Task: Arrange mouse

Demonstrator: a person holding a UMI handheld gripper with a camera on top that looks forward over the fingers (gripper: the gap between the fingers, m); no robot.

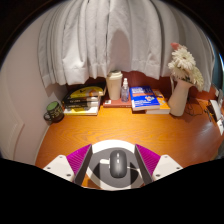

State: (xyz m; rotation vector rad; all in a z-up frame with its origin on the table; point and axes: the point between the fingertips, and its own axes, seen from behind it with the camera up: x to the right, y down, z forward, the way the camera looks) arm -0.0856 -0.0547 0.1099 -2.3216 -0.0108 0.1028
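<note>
Fingers: the gripper (119,172) has its two fingers (84,165) spread, one on each side of the mouse. I can't tell for sure if the pads press on it, so I take them as open around it.
Mouse: the grey mouse (119,163) sits right between the fingers, on a round white thing (100,178) that may be a pad or plate.
Desk: the brown desk (120,128) stretches out beyond the fingers, bare in the middle.
Far left of the fingers: a green cup (54,110) and a pile of books (84,101).
Far ahead: a white box (115,86) and a blue book (146,98).
Far right: a vase (179,97) with pale flowers (184,63).
Behind it all: a white curtain (110,40).
What could go wrong: if the fingers don't squeeze evenly, the smooth mouse could slip or turn and drop on the desk.
Also: a long push forward could bump the books or tip the vase, which looks tall and easy to knock over.
</note>
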